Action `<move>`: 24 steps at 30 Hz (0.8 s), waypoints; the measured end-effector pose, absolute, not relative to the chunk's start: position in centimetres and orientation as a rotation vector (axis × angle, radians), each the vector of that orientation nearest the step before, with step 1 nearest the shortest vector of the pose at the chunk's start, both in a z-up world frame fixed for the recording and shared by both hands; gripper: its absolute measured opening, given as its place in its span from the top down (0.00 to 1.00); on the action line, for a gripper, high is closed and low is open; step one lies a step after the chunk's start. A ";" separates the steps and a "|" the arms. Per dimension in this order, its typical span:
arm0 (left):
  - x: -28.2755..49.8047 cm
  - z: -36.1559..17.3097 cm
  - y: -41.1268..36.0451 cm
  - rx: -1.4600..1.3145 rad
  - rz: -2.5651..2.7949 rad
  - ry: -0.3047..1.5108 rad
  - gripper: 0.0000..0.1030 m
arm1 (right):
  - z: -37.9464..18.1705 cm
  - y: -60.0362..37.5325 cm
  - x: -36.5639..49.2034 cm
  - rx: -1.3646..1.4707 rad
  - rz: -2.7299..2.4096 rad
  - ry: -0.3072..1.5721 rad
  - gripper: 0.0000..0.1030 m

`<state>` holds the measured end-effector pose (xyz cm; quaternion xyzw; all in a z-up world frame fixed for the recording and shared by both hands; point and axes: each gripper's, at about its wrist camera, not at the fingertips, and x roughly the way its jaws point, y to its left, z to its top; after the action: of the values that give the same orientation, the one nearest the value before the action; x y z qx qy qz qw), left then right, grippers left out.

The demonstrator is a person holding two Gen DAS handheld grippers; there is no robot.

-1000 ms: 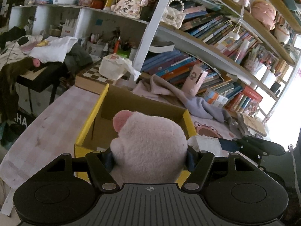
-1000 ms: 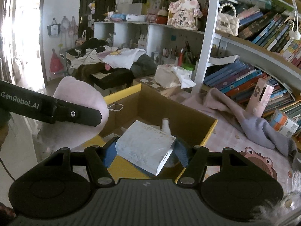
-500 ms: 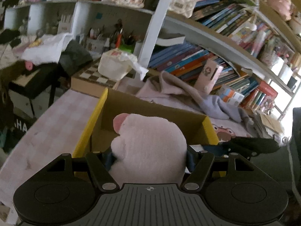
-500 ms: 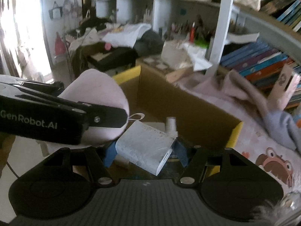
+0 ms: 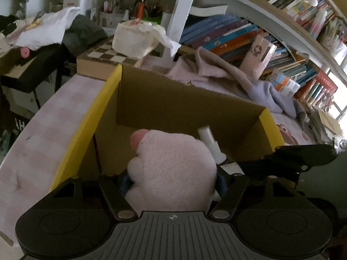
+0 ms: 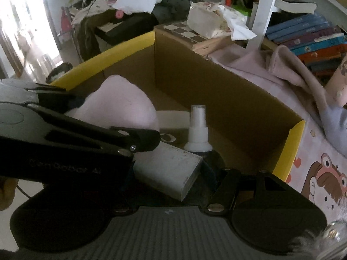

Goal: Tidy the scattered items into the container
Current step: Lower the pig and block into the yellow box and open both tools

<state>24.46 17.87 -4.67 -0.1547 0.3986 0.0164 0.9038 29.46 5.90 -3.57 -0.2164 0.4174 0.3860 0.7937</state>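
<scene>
Your left gripper (image 5: 172,178), jaws opening around the plush toy (image 5: 171,171), and your right gripper (image 6: 168,173), pinching the white box (image 6: 167,170), are both over the cardboard box (image 5: 184,106); a spray bottle (image 6: 197,130) is already inside.

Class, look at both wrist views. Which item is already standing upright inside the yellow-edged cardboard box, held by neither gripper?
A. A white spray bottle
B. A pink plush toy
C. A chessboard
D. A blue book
A. The white spray bottle stands upright on the floor of the cardboard box, free of both grippers; the pink plush toy sits between the left gripper's opening jaws.
</scene>
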 end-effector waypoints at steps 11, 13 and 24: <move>24.0 -4.2 17.6 -0.344 0.026 0.856 0.18 | -3.3 5.8 28.7 -0.490 0.819 0.863 0.36; 23.3 -3.6 17.4 -0.341 0.010 0.834 0.14 | -2.9 5.4 28.3 -0.479 0.810 0.846 0.34; 18.1 0.7 16.3 -0.295 0.021 0.643 0.10 | 1.8 1.9 23.3 -0.362 0.754 0.627 0.20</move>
<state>18.13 16.28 0.72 -0.1445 0.3149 0.0104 0.9380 23.34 1.92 1.83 -0.1730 0.2993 0.3602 0.8665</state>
